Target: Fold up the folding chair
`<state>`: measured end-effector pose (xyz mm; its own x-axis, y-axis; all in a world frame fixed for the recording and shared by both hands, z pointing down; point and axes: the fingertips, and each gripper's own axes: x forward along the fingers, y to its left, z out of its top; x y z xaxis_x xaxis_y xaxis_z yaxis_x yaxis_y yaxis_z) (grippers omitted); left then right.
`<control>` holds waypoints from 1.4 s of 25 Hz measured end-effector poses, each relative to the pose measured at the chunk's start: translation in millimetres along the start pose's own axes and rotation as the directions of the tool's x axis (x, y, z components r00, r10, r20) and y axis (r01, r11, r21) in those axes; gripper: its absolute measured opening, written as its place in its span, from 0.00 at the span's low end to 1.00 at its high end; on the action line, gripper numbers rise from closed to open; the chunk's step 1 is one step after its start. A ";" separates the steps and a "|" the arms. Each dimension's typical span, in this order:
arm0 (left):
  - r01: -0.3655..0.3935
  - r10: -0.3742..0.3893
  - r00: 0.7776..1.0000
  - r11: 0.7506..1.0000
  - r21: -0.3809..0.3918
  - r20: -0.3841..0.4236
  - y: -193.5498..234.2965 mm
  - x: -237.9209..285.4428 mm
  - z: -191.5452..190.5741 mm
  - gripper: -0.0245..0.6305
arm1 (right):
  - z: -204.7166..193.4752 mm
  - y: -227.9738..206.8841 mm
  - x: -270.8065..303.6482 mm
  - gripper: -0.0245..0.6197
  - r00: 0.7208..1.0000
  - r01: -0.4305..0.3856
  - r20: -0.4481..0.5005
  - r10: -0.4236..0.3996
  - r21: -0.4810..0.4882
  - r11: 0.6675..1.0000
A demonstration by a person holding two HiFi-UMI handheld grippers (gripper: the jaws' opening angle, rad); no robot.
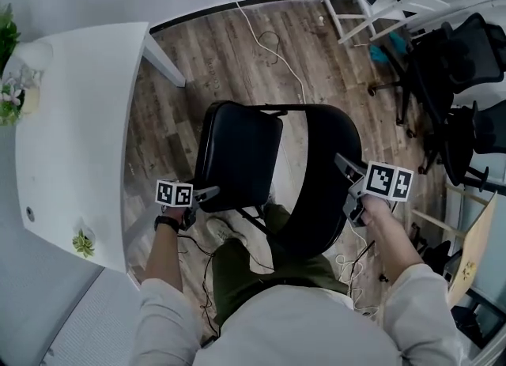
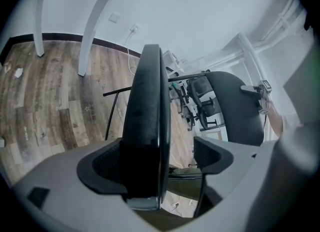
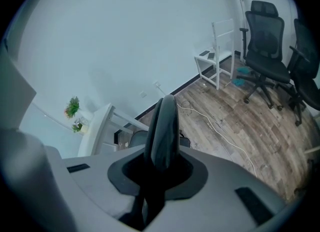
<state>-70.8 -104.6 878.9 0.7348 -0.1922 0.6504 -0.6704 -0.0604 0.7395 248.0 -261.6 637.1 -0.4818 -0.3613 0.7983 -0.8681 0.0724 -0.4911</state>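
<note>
The black folding chair stands in front of me on the wood floor. Its seat [image 1: 237, 155] is tipped up steeply and the curved backrest [image 1: 324, 175] is to its right. My left gripper [image 1: 207, 194] is at the seat's near edge. In the left gripper view the seat [image 2: 145, 105] runs between the jaws of the left gripper [image 2: 157, 156]; it lies against the left pad, with a gap to the right pad. My right gripper [image 1: 345, 168] is shut on the backrest's edge; in its own view the right gripper [image 3: 157, 168] pinches the backrest [image 3: 165, 126].
A white table [image 1: 71, 167] with small plants [image 1: 8, 64] stands at the left. Black office chairs [image 1: 455, 80] crowd the right side, and a white rack [image 1: 371, 1] is at the back. A white cable [image 1: 277, 56] trails over the floor. My green-trousered legs [image 1: 237, 269] are close under the chair.
</note>
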 end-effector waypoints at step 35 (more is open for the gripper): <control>0.163 -0.037 0.958 0.887 0.433 -0.284 -231.7 62.6 -48.9 0.72 | 17.9 44.4 -53.1 0.18 0.988 0.150 -0.032 -0.150 -0.008 0.989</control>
<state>135.6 -54.8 756.7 0.7582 0.0966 0.6448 -0.5192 -0.5087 0.6867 237.2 -255.8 566.7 -0.3497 -0.3384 0.8736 -0.9313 0.0247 -0.3633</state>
